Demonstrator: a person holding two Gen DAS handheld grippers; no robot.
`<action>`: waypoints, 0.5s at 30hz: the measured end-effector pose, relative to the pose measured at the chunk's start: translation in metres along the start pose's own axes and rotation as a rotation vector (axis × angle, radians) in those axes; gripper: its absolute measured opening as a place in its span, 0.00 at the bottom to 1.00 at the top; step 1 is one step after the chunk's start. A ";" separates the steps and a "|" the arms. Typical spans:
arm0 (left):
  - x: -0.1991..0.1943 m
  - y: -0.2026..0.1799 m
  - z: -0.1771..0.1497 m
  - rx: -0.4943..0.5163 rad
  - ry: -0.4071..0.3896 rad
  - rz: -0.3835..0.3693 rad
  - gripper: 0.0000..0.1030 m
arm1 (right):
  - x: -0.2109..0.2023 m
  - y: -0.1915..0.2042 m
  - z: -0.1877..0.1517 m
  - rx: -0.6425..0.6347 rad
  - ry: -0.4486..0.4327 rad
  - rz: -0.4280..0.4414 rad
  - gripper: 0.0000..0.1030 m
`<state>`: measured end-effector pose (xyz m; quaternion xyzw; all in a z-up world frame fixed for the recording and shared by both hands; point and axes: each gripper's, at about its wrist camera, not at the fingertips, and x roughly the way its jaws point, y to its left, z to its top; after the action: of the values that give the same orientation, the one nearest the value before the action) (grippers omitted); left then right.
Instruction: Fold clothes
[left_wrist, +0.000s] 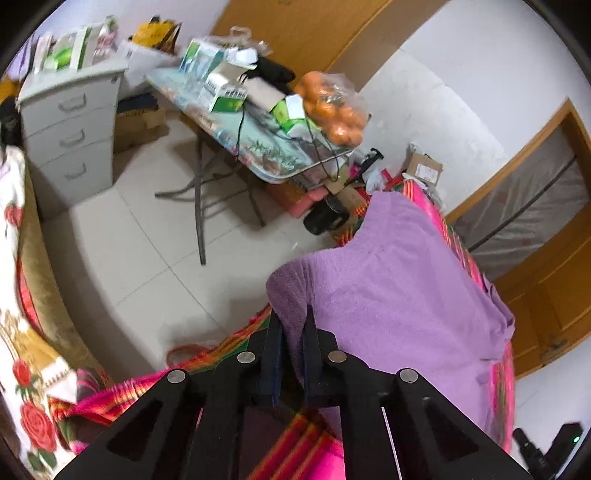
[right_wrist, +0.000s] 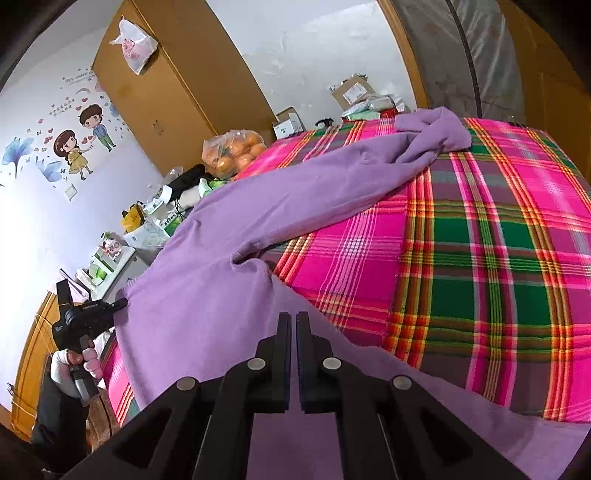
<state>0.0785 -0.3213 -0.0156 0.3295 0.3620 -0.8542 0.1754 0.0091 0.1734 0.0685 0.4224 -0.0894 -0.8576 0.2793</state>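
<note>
The bed (right_wrist: 498, 240), covered in a pink, green and orange plaid sheet, fills most of the right wrist view, and the purple sweater (right_wrist: 229, 221) lies spread across it. Its body is near the bed's edge, while one long sleeve (right_wrist: 369, 162) runs away diagonally toward the far corner, ending in a crumpled cuff. That sleeve's long axis points up and to the right from the right gripper (right_wrist: 293, 321), so folding it inward looks like a job for the right side, which is nearer to it.

In the left wrist view the sweater (left_wrist: 399, 280) drapes up and ahead of the left gripper (left_wrist: 291, 321), whose fingers are clamped on a fold of purple cloth at the garment's edge, lifting it above the tiled floor (left_wrist: 140, 236). The right gripper has its fingers nearly together with a thin gap between them; purple fabric lies directly beneath and around them, but whether any is pinched I cannot tell.

Beyond the bed stand a cluttered folding bench (left_wrist: 266, 147) with a bag of oranges (left_wrist: 332, 107), and a grey drawer cabinet (left_wrist: 70, 133).
</note>
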 end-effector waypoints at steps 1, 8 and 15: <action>0.000 -0.002 0.001 0.012 0.000 0.009 0.09 | 0.001 0.001 0.001 -0.003 0.003 0.001 0.04; -0.006 -0.016 -0.001 0.129 -0.027 0.050 0.10 | 0.005 0.011 0.013 -0.042 0.002 0.016 0.04; -0.022 -0.013 0.003 0.148 -0.057 0.099 0.28 | 0.016 0.012 0.011 -0.038 0.025 0.027 0.04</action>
<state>0.0861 -0.3138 0.0074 0.3346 0.2763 -0.8778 0.2028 -0.0017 0.1535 0.0695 0.4263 -0.0752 -0.8501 0.3000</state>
